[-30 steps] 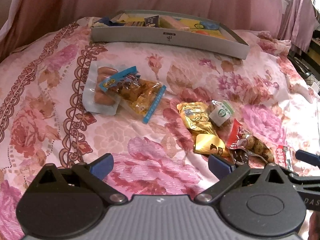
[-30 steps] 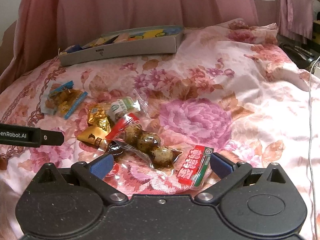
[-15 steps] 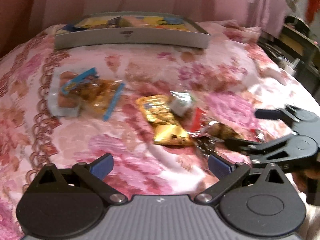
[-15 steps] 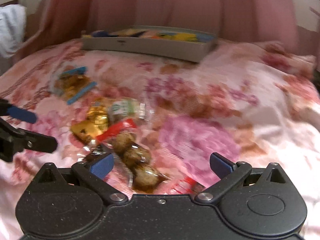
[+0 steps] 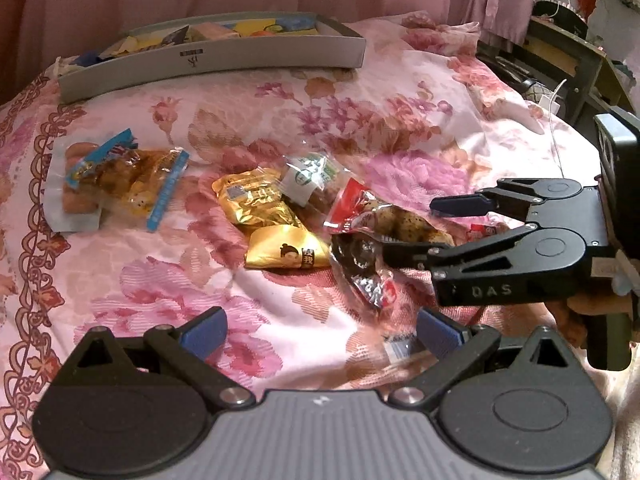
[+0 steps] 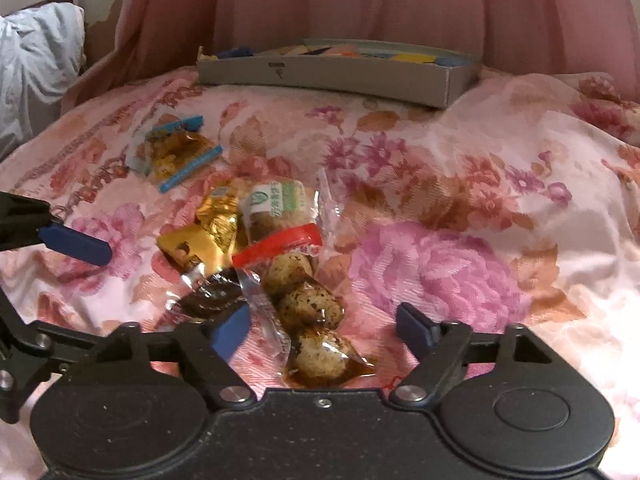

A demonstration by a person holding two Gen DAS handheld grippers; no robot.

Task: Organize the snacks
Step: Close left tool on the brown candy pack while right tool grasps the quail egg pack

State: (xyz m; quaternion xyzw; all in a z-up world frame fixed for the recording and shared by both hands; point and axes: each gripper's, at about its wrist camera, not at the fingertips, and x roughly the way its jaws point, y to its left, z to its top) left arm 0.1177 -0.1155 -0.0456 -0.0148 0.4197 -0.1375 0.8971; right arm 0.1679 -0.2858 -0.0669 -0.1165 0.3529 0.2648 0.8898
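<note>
Right now the quail-egg pack lies on the floral bedspread, between the right gripper's half-open jaws, which have just been closing, pads not clearly pressing. Left gripper hovers wide open, empty. Grey box waits at the far edge, likely the destination.

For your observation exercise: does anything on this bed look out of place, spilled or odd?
Loose snack packets lie scattered on the floral bedspread instead of in the grey tray. The quail egg packet has brown liquid pooled at its near end, apparently inside the wrapper.
</note>
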